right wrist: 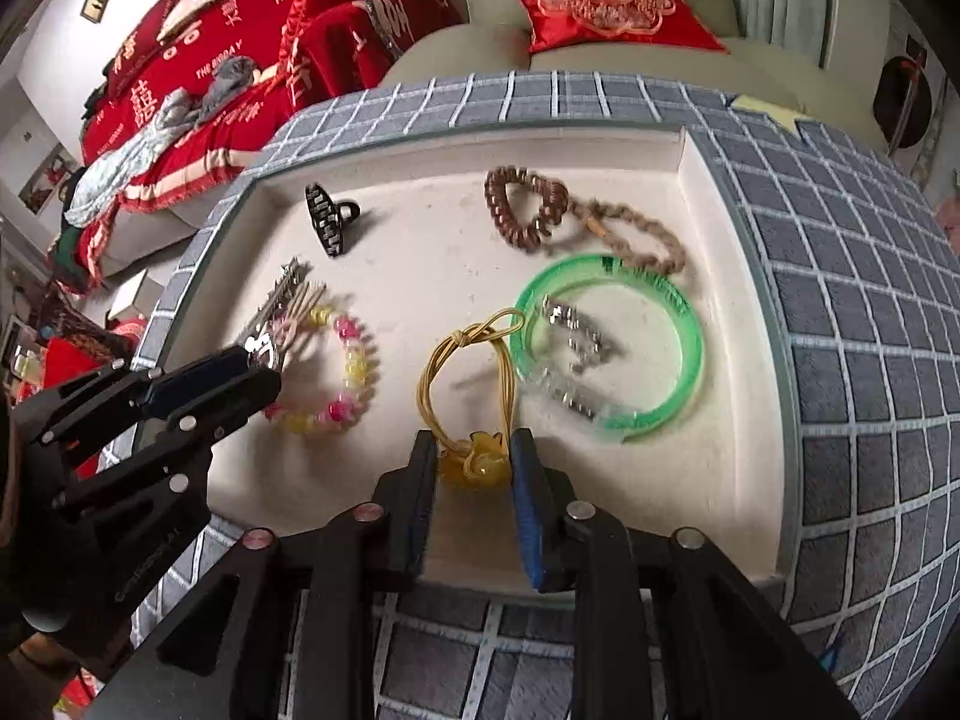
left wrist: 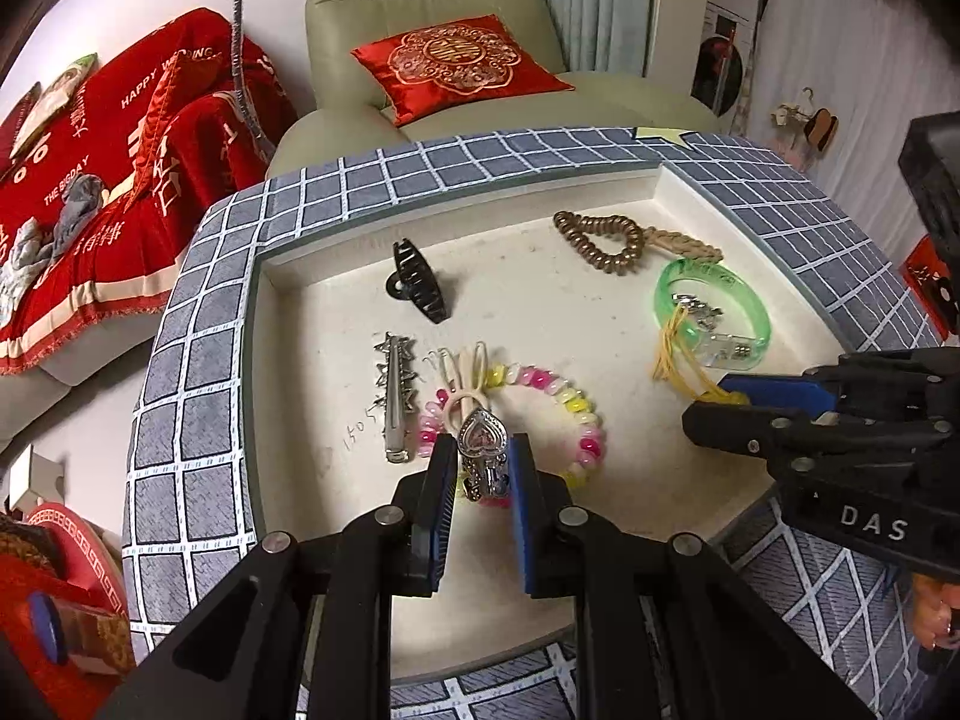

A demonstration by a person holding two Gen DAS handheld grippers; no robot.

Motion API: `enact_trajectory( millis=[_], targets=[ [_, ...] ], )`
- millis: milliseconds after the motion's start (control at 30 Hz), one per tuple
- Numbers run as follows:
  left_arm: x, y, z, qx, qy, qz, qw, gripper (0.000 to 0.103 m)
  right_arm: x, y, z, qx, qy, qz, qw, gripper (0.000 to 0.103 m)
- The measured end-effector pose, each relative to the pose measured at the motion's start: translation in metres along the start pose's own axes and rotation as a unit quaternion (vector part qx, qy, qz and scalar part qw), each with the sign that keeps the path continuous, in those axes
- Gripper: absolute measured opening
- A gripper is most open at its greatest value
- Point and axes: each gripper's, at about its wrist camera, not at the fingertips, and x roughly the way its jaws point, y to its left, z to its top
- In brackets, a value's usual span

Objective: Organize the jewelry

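Observation:
A silver heart charm [left wrist: 480,433] sits between the pads of my left gripper [left wrist: 480,480], which is shut on it, just above a pink and yellow bead bracelet [left wrist: 573,405] in the white tray [left wrist: 540,195]. In the right wrist view the left gripper [right wrist: 252,369] comes in from the left over the bracelet [right wrist: 354,360]. My right gripper [right wrist: 474,477] stands open around the amber charm of a yellow hair tie [right wrist: 474,462], which lies on the tray floor. The hair tie's loop [right wrist: 462,354] reaches toward a green bangle [right wrist: 690,324].
Also in the tray lie a black claw clip [left wrist: 417,288], a silver hair clip [left wrist: 396,396], a brown coil tie [left wrist: 600,240] joined to a braided band [left wrist: 690,247], and a silver clip [right wrist: 576,330] inside the bangle. Grey checked cloth [left wrist: 198,360] surrounds the tray; a sofa [left wrist: 420,12] stands behind.

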Motion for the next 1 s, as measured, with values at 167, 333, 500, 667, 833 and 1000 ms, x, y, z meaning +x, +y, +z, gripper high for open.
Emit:
enact_trajectory(
  millis=[167, 333, 500, 667, 833, 1000],
  targets=[
    [0.001, 0.003, -0.001, -0.006, -0.002, -0.001, 1.0, 0.032, -0.003, -0.001, -0.001, 0.007, -0.005, 0.001, 1.0, 0.062],
    [0.0, 0.001, -0.002, -0.007, -0.003, 0.001, 1.0, 0.032, -0.013, -0.011, -0.002, 0.038, -0.012, 0.024, 0.999, 0.065],
    [-0.007, -0.003, -0.003, -0.005, -0.012, 0.003, 0.9999, 0.032, -0.033, -0.021, -0.005, 0.061, -0.035, 0.035, 0.997, 0.068],
    [-0.015, -0.003, 0.001, -0.018, -0.018, 0.002, 0.9997, 0.032, -0.05, -0.028, -0.01, 0.073, -0.052, 0.032, 0.995, 0.068],
    [-0.029, 0.0, 0.006, -0.033, -0.038, -0.005, 0.9987, 0.033, -0.061, -0.037, -0.015, 0.087, -0.062, 0.028, 0.994, 0.068],
    [-0.035, -0.001, 0.009, -0.039, -0.044, -0.007, 0.9982, 0.098, -0.066, -0.048, -0.02, 0.104, -0.063, 0.021, 0.992, 0.068]
  ],
)
